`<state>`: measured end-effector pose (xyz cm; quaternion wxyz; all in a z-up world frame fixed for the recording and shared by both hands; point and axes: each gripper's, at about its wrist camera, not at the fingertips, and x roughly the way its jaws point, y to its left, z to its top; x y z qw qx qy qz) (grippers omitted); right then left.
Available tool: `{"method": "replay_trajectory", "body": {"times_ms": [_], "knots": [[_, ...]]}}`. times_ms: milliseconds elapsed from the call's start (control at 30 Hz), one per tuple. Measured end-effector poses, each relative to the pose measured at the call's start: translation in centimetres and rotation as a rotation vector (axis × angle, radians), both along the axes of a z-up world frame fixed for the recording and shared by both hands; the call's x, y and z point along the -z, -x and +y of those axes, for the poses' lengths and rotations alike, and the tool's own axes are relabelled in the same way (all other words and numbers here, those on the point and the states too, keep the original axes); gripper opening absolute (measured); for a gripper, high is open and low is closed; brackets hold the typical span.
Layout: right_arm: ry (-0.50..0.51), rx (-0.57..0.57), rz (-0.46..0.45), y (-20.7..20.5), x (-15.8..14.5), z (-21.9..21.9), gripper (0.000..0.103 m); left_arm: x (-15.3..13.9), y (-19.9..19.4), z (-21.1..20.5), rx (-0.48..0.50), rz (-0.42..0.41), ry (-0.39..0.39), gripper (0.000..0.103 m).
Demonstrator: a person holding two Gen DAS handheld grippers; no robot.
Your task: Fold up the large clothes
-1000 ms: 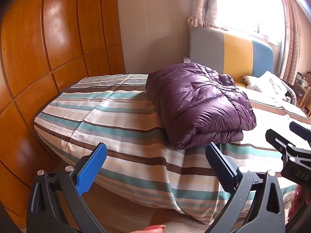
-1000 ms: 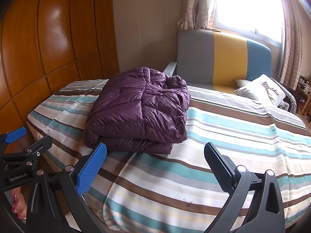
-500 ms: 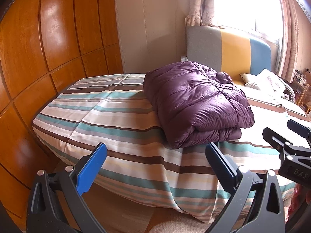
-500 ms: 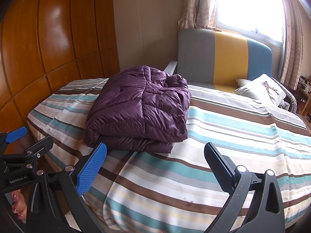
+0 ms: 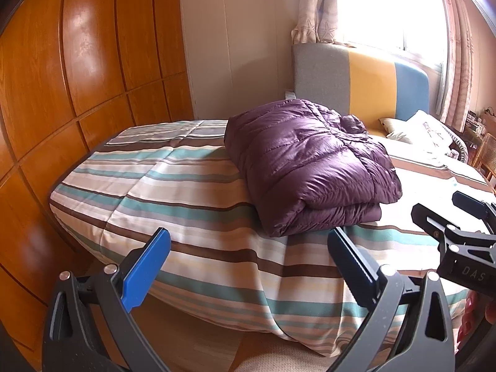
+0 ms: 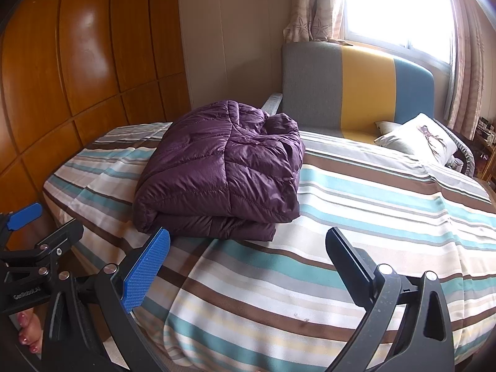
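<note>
Fingers (image 5: 148, 266) on both grippers spread wide, holding nothing; folded purple puffer jacket (image 5: 310, 164) sits mid-frame on the striped bed (image 5: 173, 204).

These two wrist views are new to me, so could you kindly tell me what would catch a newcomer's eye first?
First comes the folded purple down jacket, lying near the foot of the bed on the striped duvet. Behind it stands the headboard in grey, yellow and blue under a bright window. In the foreground, the left hand-held gripper and the right hand-held gripper are both open and hold nothing.
</note>
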<state>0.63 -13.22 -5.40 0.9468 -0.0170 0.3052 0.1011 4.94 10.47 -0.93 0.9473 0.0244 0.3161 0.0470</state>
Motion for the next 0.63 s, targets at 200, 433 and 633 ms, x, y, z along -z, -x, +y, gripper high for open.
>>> {"method": "replay_trajectory", "body": {"times_ms": [200, 433, 633], "knots": [[-0.009, 0.003, 0.021, -0.4, 0.6, -0.2, 0.1, 0.7, -0.5, 0.0, 0.005, 0.038, 0.012, 0.101], [-0.016, 0.01, 0.032, -0.7, 0.9, -0.5, 0.1, 0.9, -0.5, -0.4, 0.014, 0.044, 0.001, 0.101], [-0.01, 0.024, 0.042, -1.5, 1.1, -1.2, 0.1, 1.5, -1.9, -0.1, 0.015, 0.084, 0.0, 0.101]]}}
